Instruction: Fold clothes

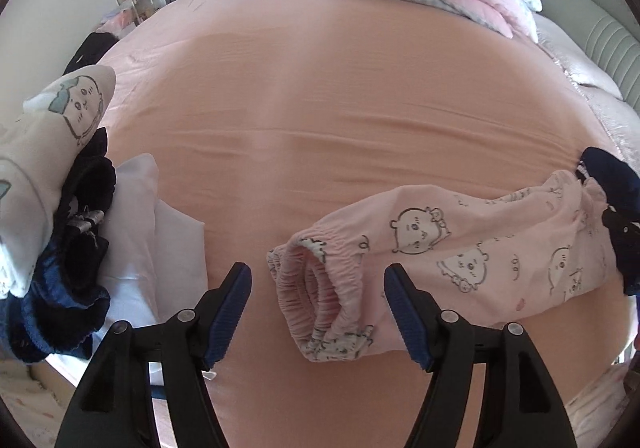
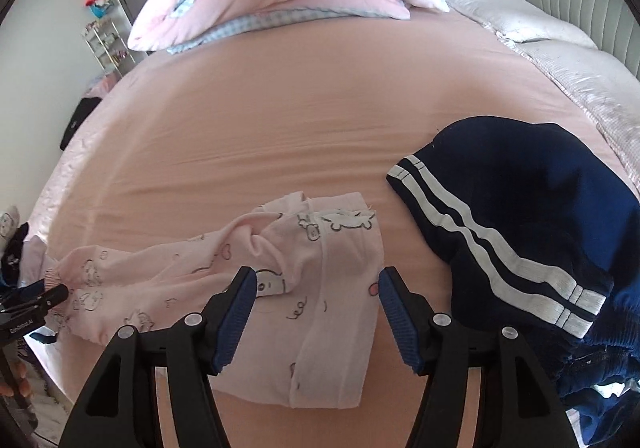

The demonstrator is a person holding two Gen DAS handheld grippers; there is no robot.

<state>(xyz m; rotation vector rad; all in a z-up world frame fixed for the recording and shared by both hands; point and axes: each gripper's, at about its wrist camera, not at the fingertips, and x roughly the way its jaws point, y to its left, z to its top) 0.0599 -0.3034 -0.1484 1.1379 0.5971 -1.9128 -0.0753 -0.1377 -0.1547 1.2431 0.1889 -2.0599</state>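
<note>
Your left gripper [image 1: 318, 312] has its blue-padded fingers [image 1: 228, 312] spread wide and holding nothing, with the elastic cuffs of the pink printed trousers [image 1: 460, 244] lying on the sheet right between them. Your right gripper [image 2: 318, 314] is likewise fully apart and empty, poised over the waistband end of the same trousers [image 2: 312, 288], where the cloth is doubled and a little bunched. The garment stretches across the near edge of the pink bedsheet [image 1: 320, 108], cuffs toward your left and waist toward your right, legs laid roughly one on the other. From this it looks as though you are about to take hold for the crosswise fold, not yet gripping. The next move, in my judgement, calls for both grippers to come down and close on both layers at once: the left on the two cuffs together, the right on the waistband edge, so no layer slips free when you lift. Mind the navy striped garment [image 2: 500, 216] just beside the waistband on your right, and the heap of dark and printed clothes [image 1: 68, 208] off to your left; keep your fingers clear of both.
</note>
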